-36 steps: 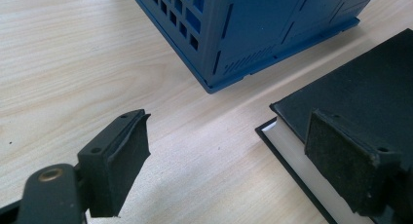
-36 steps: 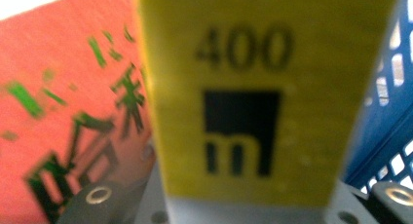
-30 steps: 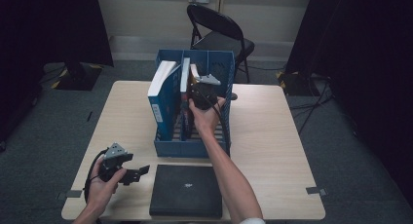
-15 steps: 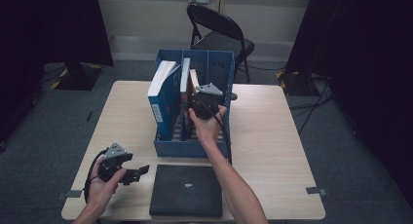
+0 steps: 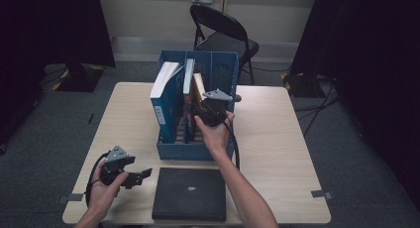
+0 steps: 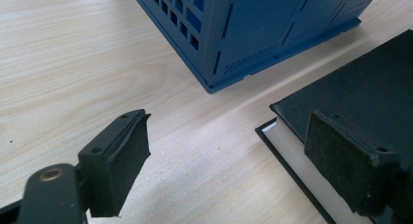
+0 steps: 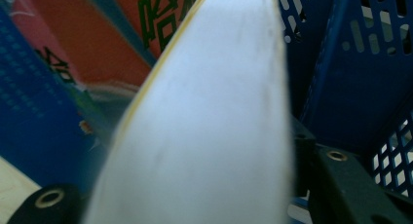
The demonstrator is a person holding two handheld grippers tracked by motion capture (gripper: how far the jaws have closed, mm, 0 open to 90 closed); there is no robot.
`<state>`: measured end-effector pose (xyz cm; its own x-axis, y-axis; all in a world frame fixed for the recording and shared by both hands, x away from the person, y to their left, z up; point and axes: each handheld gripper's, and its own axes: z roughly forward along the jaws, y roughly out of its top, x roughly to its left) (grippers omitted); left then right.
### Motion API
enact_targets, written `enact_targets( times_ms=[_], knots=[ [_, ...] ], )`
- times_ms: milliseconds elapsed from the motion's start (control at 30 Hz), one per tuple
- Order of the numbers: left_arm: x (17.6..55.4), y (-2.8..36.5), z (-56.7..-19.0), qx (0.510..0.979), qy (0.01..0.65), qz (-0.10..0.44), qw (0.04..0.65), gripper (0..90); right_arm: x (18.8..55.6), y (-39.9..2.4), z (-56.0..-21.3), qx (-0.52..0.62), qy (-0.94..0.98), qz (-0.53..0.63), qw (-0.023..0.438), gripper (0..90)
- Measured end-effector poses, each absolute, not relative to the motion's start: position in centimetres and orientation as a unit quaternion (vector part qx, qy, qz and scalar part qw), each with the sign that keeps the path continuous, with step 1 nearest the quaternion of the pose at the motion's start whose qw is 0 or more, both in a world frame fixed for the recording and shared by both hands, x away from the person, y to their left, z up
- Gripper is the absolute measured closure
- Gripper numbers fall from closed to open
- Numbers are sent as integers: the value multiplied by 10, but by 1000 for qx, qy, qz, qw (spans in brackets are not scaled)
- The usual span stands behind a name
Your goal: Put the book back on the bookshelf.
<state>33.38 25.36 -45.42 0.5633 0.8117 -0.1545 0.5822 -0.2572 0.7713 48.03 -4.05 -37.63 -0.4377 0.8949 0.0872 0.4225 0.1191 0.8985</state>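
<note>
Right gripper (image 5: 204,108) jaws, just opening, straddle the yellow-edged book (image 7: 204,117), pads hidden behind it; left gripper (image 6: 234,160) gapes empty over the table (image 6: 73,63)

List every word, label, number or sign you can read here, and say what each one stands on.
"哈": one large dark green character, cut off by the picture's top edge, on the orange-red book cover in the blue file rack. The characters beside it are cut off or blurred, unreadable.
White label on the blue book's spine: too small to read.
Small emblem on the black book on the table: too small to read.
</note>
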Motion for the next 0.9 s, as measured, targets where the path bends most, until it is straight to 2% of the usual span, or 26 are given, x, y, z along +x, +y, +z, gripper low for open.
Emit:
enact_targets(
  times_ms=[133, 400, 900],
  knots=[
    [334, 254, -455, 781, 448, 139, 412, 161, 473, -52, -378, 457, 710, 483, 230, 533],
    [334, 252, -455, 780, 448, 143, 413, 160, 457, -61, -383, 432, 732, 479, 218, 527],
    [334, 252, -456, 780, 449, 143, 412, 160, 436, -70, -404, 396, 767, 467, 194, 614]
  ],
)
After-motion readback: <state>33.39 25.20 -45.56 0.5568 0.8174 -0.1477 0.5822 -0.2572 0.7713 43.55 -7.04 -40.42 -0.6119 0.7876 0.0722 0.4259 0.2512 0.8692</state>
